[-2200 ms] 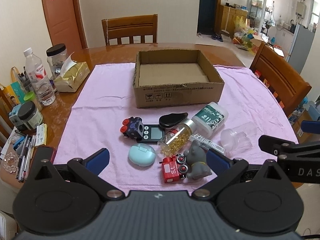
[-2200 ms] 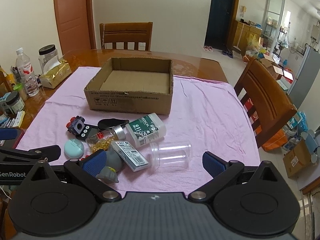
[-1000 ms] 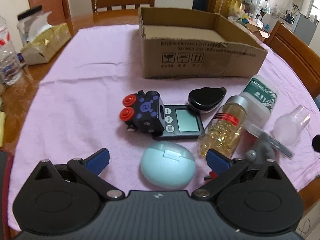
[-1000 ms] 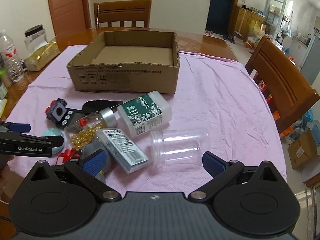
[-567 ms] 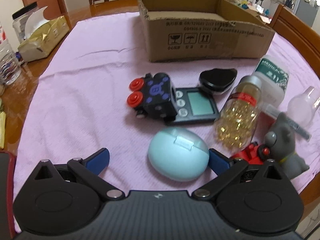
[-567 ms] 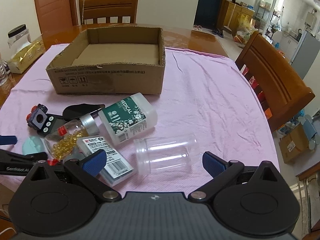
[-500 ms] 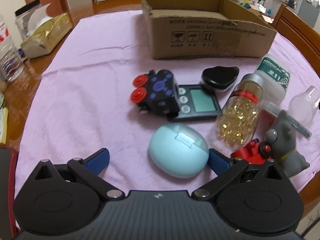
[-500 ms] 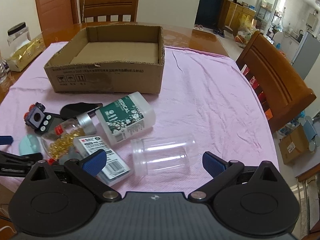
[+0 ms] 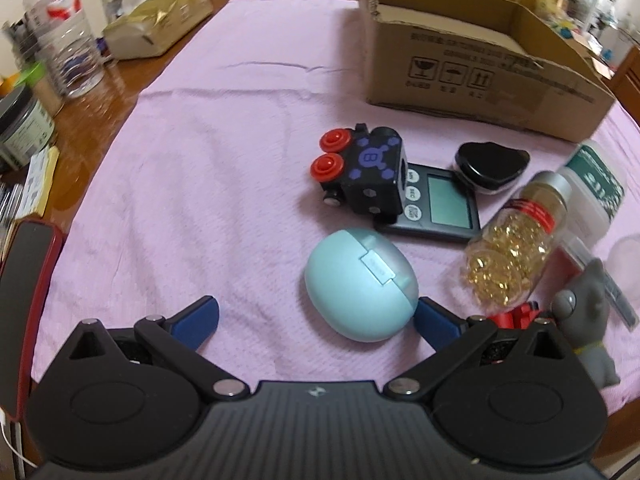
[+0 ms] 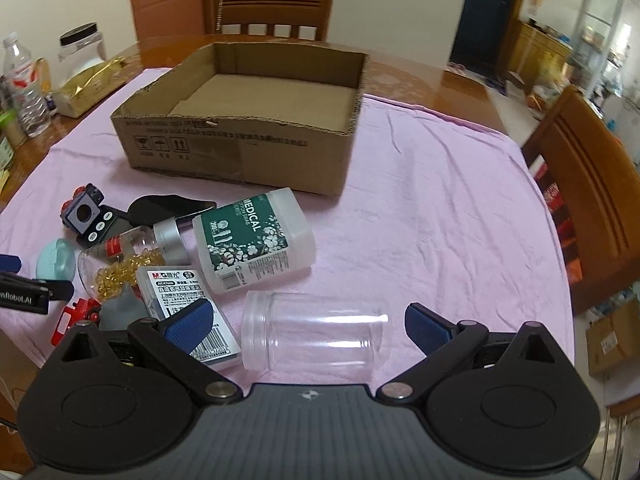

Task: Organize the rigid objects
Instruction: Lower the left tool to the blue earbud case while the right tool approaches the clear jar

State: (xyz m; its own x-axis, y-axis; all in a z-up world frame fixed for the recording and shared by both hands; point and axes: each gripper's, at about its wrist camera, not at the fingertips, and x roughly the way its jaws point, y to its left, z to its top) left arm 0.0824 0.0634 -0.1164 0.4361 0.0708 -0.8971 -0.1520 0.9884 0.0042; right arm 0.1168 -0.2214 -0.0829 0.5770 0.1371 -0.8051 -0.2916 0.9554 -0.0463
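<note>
Left gripper [image 9: 316,314] has closed in on the blue case [image 9: 360,285]; spread, empty fingers flank it, case nearer the right finger, near the cloth's [image 9: 224,120] front edge. Right gripper [image 10: 308,322] likewise open, empty.

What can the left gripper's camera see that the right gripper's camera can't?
Only the left wrist view shows the digital timer's screen, the toy train's red wheels and a dark-lidded jar at the table edge. Only the right wrist view shows the whole clear plastic jar, the box's bare floor and the barcode-labelled staples box. Both show the cardboard box, the mint case, the gold capsule bottle and open grippers.
</note>
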